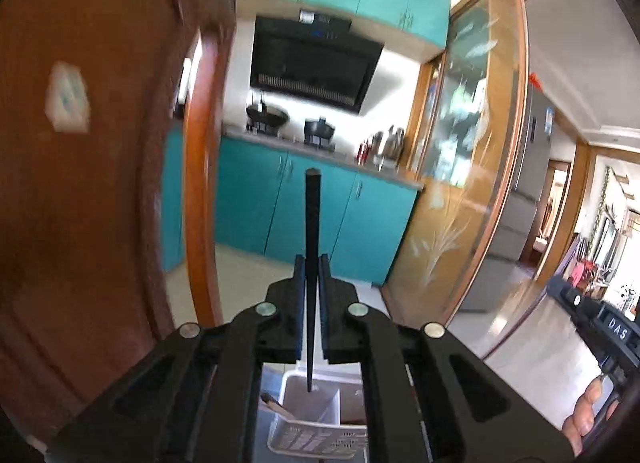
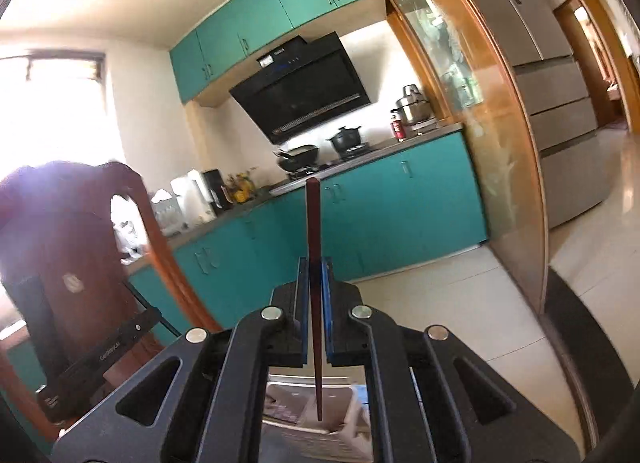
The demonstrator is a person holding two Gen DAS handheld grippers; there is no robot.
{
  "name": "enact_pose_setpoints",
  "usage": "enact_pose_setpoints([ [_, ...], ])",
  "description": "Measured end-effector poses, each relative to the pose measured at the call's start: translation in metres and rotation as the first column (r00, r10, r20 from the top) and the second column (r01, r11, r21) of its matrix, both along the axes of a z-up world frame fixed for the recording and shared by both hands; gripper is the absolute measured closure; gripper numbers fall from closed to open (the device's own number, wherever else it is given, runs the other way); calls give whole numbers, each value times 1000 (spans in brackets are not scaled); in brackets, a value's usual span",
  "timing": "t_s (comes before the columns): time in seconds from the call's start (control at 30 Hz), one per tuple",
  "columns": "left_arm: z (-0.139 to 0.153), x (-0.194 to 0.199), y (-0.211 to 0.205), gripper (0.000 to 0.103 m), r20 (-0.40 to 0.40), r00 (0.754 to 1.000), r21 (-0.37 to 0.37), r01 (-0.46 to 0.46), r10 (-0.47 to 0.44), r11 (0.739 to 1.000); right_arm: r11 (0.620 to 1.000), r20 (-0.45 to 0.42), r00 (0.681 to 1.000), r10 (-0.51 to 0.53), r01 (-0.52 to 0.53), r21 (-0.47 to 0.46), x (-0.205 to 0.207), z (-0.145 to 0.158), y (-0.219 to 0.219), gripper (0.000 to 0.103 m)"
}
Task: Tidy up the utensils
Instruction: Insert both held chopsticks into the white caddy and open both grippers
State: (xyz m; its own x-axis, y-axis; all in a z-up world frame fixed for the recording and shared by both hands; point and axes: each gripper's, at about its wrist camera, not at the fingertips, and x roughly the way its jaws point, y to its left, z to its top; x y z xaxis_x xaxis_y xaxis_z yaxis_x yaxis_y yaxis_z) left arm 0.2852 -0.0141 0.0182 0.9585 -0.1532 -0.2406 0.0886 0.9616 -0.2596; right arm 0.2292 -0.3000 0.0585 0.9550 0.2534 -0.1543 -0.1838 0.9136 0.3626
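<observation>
Aloft, my left gripper (image 1: 312, 263) clamps a black chopstick (image 1: 312, 223) upright; my right gripper (image 2: 315, 267) pinches a reddish-brown chopstick (image 2: 313, 231), white utensil basket (image 1: 316, 439) below.

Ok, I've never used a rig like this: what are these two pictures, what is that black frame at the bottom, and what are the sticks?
There is no robot arm. A person carries a hand-held left gripper and right gripper, each with a fisheye camera looking forward along its two fingers. The black frame is the gripper's own body. The left one is shut on a black chopstick, the right one on a reddish-brown chopstick, both standing upright. Below each sits a white utensil basket with compartments; its support is hidden. Behind is a kitchen with teal cabinets. In the left view, the person's hand shows at the lower right.
</observation>
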Motion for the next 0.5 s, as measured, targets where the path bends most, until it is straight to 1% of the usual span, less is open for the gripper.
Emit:
enact_pose_setpoints([
  [0.07, -14, 11, -11, 96, -45, 999, 32, 11, -9, 999, 999, -38, 999, 3, -4, -33, 12, -15, 6, 96],
  [0.13, -22, 13, -18, 96, -66, 998, 68, 12, -8, 998, 996, -70, 997, 40, -45, -73, 19, -32, 15, 96],
  [0.17, -26, 15, -23, 96, -78, 997, 89, 15, -8, 996, 995, -77, 996, 43, -50, -87, 20, -35, 18, 96],
  [0.27, -33, 19, -25, 96, -99, 995, 108, 23, -13, 994, 988, -92, 994, 65, -77, -132, 16, -45, 29, 96],
  [0.3, -35, 19, -25, 96, -106, 994, 111, 22, -10, 994, 986, -86, 994, 66, -78, -147, 11, -45, 30, 95],
  [0.37, -38, 17, -23, 96, -113, 994, 106, 18, -6, 994, 985, -69, 996, 59, -69, -161, 3, -45, 32, 90],
  [0.4, -38, 16, -23, 96, -113, 994, 103, 18, -6, 994, 984, -56, 997, 58, -67, -167, -4, -44, 31, 86],
  [0.43, -39, 13, -22, 96, -107, 994, 96, 22, -12, 995, 984, -39, 998, 59, -64, -166, -11, -43, 29, 80],
  [0.5, -39, 7, -20, 96, -74, 997, 82, 28, -22, 996, 983, -9, 997, 76, -76, -167, -22, -39, 26, 78],
])
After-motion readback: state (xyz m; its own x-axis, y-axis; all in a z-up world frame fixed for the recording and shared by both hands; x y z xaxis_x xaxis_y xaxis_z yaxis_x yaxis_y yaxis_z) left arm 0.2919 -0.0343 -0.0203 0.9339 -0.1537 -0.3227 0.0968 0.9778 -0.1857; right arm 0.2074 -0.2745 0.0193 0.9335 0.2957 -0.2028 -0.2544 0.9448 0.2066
